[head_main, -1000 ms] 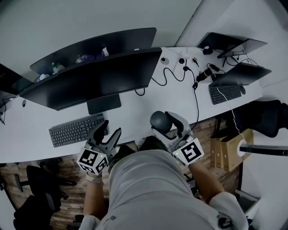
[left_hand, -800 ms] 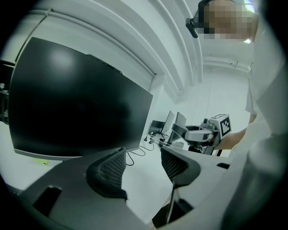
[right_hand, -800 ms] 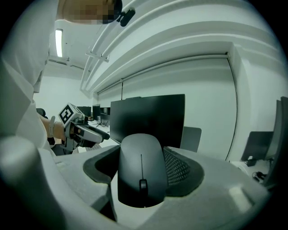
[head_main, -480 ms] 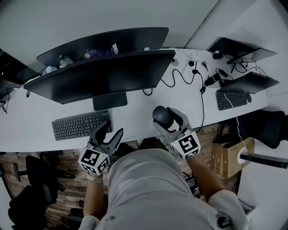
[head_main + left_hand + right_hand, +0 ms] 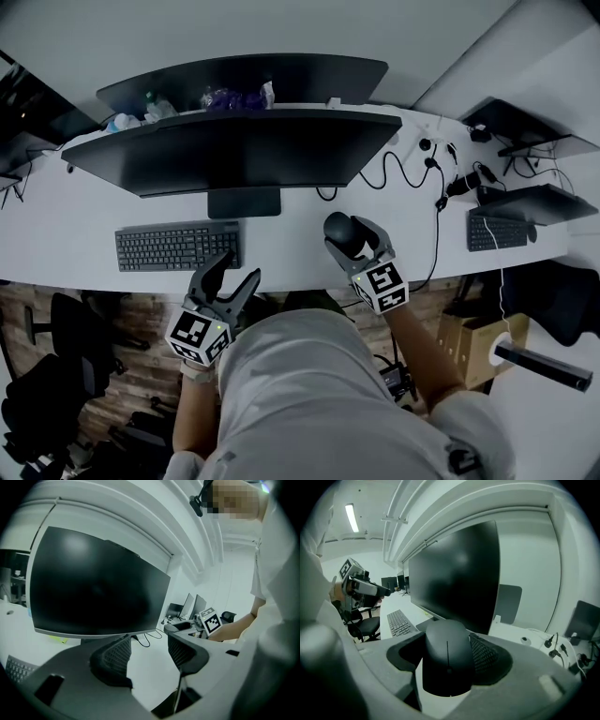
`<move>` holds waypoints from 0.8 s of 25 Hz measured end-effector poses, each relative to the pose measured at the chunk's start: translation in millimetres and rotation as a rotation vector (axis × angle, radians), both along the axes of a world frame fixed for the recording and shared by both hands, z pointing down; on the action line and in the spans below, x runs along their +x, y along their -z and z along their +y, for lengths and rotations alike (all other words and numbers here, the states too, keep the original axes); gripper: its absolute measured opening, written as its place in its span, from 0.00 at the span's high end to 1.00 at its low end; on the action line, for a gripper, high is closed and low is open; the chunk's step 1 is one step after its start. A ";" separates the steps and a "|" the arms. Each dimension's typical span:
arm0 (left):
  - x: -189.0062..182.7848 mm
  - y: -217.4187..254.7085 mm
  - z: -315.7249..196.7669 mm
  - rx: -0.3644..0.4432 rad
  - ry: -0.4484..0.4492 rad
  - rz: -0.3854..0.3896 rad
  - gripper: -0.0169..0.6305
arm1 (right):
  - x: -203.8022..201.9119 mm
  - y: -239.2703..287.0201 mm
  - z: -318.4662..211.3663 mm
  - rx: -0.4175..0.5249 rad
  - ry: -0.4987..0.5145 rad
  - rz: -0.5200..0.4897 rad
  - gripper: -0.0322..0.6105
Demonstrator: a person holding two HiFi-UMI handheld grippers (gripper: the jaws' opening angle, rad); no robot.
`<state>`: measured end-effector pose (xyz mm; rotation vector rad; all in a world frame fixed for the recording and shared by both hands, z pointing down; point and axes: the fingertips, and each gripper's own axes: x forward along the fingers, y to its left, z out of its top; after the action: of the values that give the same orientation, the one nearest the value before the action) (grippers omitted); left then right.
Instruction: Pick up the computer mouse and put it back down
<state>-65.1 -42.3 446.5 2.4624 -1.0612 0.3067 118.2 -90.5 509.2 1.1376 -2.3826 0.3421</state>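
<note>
A black computer mouse (image 5: 340, 232) (image 5: 449, 656) sits between the jaws of my right gripper (image 5: 349, 241) (image 5: 449, 660), which is shut on its sides; in the right gripper view the mouse looks lifted off the white desk (image 5: 300, 239), with the desk surface showing below it. My left gripper (image 5: 228, 278) (image 5: 147, 656) hangs over the desk's near edge, to the right of the black keyboard (image 5: 176, 246). It is open with nothing between its ribbed pads (image 5: 115, 656).
A wide black monitor (image 5: 234, 150) on a stand (image 5: 245, 202) spans the desk's middle. Cables (image 5: 412, 173) run at the right, beside a second keyboard (image 5: 499, 231) and further monitors. A black office chair (image 5: 42, 394) stands at the lower left.
The head view has shifted, so the desk sits higher and more centred. The right gripper has drawn nearer the desk with the mouse in it. The left gripper stays open.
</note>
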 end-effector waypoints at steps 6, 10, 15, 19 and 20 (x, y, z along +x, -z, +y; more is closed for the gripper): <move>-9.2 -4.5 3.3 -0.019 0.052 -0.027 0.62 | 3.3 -38.6 -20.2 -0.054 0.018 0.040 0.49; -12.3 -7.3 5.9 -0.029 0.087 -0.035 0.62 | 6.2 -66.1 -29.1 -0.089 0.022 0.066 0.49; -12.4 -9.8 7.5 -0.040 0.122 -0.043 0.62 | 8.4 -98.9 -36.0 -0.130 0.031 0.095 0.49; -15.0 -11.5 12.0 -0.050 0.150 -0.054 0.62 | 13.3 -122.4 -41.0 -0.159 0.035 0.127 0.49; -16.3 -12.2 13.6 -0.054 0.159 -0.056 0.62 | 15.1 -127.6 -42.2 -0.166 0.035 0.134 0.49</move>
<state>-81.4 -28.7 458.6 2.3177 -1.2479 0.3501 133.3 -132.8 636.8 1.0098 -2.2098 0.4291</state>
